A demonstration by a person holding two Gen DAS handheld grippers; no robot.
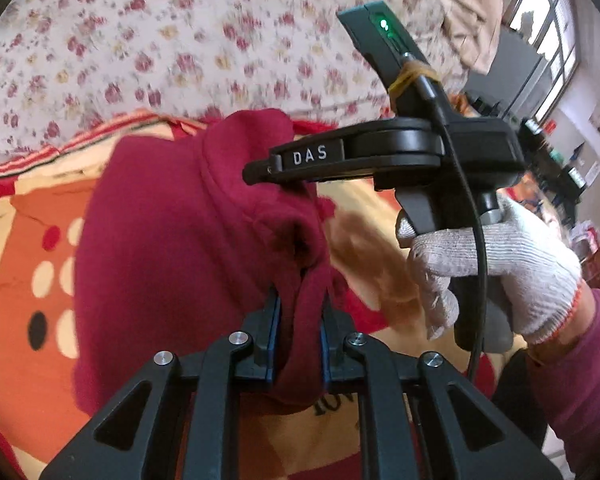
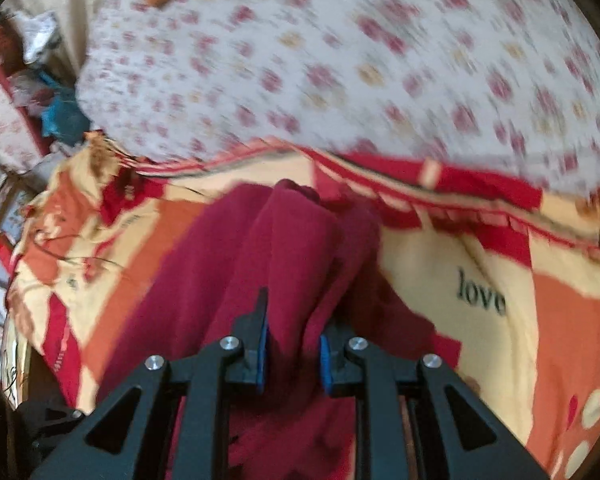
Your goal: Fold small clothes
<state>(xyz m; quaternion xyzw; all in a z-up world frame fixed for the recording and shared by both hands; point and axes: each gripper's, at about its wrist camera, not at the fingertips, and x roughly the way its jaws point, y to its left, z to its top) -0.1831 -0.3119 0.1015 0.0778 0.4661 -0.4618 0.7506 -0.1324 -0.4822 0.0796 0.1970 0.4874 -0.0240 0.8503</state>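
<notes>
- The left tongs pinch a bunched edge of the dark red fleece garment, and the right tongs clamp another gathered part of the same cloth.
- The garment hangs lifted between both tongs over the orange-and-cream patterned blanket on the bed; the floral sheet lies beyond.
- Judged from this, folding is at an early or middle stage: the cloth is crumpled, no neat fold shows, and laying flat, folding and smoothing remain.
- A gloved hand grips the right tool's handle.
</notes>
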